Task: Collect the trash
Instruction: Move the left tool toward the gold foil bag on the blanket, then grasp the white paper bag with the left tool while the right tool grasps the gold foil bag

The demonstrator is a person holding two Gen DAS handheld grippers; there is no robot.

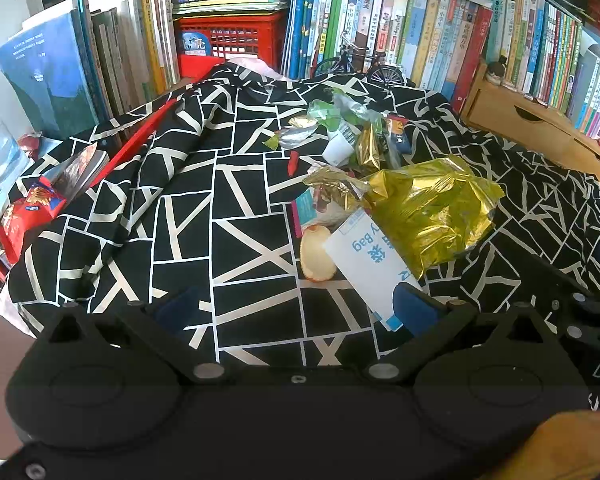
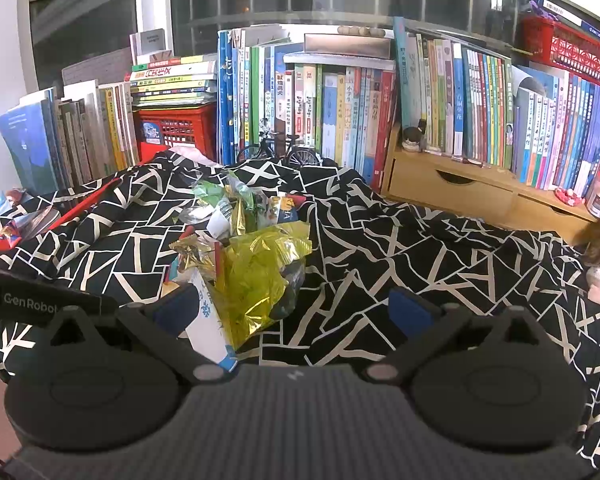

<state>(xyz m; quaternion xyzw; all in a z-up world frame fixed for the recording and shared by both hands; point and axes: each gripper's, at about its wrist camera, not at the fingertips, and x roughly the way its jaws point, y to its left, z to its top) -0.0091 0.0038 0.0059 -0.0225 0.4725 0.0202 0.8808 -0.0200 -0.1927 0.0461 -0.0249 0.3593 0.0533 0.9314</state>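
A loose heap of crumpled snack wrappers (image 1: 364, 168) lies right of centre in the left wrist view, on a wrinkled black cloth with white crazed lines (image 1: 204, 200). Nearest the camera sits a shiny, creased gold foil bag (image 1: 432, 208), with a flat white paper bag printed in blue (image 1: 368, 264) partly under it and a round pale orange-rimmed slice (image 1: 316, 254) touching the paper's left edge. Farther up the frame are green film, a small gold packet, a white cup-shaped piece and a little red stick (image 1: 293, 162).

The left gripper (image 1: 296, 308) is spread wide and holds nothing; its right blue pad overlaps the paper bag's near corner, contact unclear. In the right wrist view the right gripper (image 2: 296, 312) is likewise spread and empty, its left finger just beside the white paper bag (image 2: 208, 320) and gold bag (image 2: 260, 276).

Upright books (image 2: 340, 120), a red plastic lattice crate (image 2: 180, 128), a small black model bicycle (image 2: 278, 150) and a light wooden drawer unit (image 2: 460, 196) fill the upper frame.
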